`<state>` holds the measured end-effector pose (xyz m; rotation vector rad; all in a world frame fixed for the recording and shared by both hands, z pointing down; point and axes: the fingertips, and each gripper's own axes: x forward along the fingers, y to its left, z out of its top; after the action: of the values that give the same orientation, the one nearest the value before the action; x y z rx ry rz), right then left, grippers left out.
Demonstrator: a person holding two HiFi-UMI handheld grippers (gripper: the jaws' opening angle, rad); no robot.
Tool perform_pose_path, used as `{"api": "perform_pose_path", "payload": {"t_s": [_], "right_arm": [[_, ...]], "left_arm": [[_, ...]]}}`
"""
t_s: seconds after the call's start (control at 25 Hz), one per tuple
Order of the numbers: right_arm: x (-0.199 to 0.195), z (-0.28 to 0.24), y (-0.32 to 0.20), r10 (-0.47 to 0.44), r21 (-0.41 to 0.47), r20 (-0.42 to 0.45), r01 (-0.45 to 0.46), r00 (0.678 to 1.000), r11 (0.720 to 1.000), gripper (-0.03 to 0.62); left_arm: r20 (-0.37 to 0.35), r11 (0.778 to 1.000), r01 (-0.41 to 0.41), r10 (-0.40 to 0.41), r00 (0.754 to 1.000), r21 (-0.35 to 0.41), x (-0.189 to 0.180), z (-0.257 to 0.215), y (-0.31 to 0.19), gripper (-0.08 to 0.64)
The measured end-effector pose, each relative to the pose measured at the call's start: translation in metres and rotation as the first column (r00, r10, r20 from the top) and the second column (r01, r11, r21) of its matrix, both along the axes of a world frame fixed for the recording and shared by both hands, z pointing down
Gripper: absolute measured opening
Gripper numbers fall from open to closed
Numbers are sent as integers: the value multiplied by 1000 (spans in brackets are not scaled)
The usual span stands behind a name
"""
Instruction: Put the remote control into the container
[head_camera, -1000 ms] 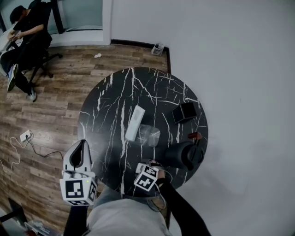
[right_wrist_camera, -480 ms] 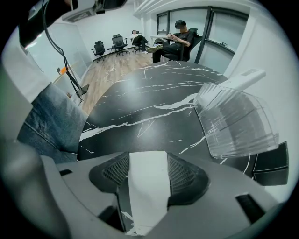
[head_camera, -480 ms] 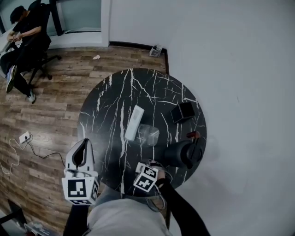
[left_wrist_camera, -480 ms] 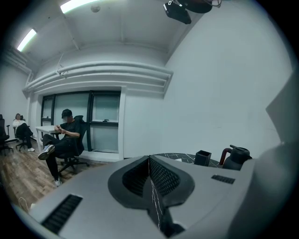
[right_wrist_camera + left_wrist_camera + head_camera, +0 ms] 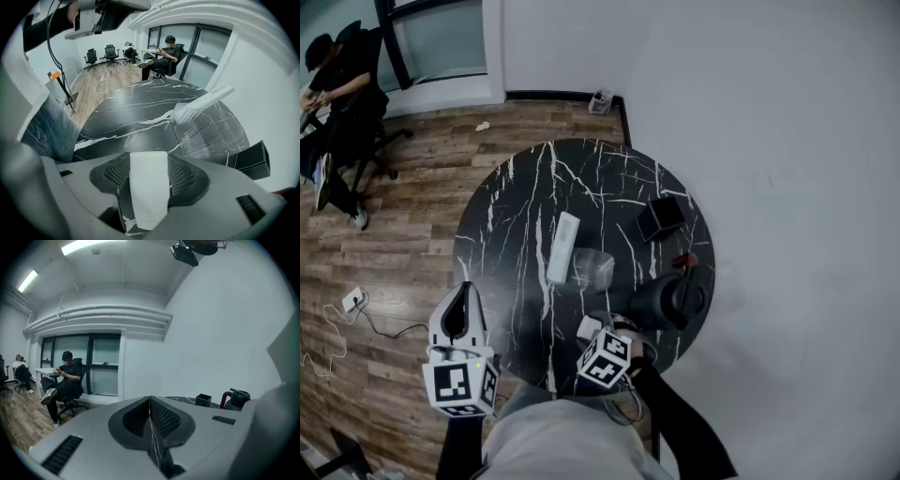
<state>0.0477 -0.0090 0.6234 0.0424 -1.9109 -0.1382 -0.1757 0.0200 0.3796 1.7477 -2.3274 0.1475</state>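
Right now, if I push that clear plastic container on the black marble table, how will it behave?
The clear plastic container looks thin-walled and empty, so probably light and easily dented. On the glossy black marble table it would likely slide rather than tip. The long white remote lying beside it may get shoved along.

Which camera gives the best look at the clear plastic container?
The right gripper view: the container is close and large, with its clear walls plain to see. The head view shows it small and distant; the left gripper view does not show it.
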Motion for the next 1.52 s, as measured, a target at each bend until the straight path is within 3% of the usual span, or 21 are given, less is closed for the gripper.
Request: {"api": "perform_pose_path", "payload": {"t_s": [0.4,0.8,1.52], "right_arm": [[-10,-33,-11,119,15,168,-123,979,992,255],[-11,-51,-21,157,60,247,-177,956,982,253],[-20,-102,-37,250,66,459,-314,852,947,253]], "left_arm": [[21,999,-43,43,999,9,11,-7,-14,9],[42,998,-67,66,997,17,16,-14,-22,9],[52,996,-90,89,995,27,22,-18,-28,9]]}}
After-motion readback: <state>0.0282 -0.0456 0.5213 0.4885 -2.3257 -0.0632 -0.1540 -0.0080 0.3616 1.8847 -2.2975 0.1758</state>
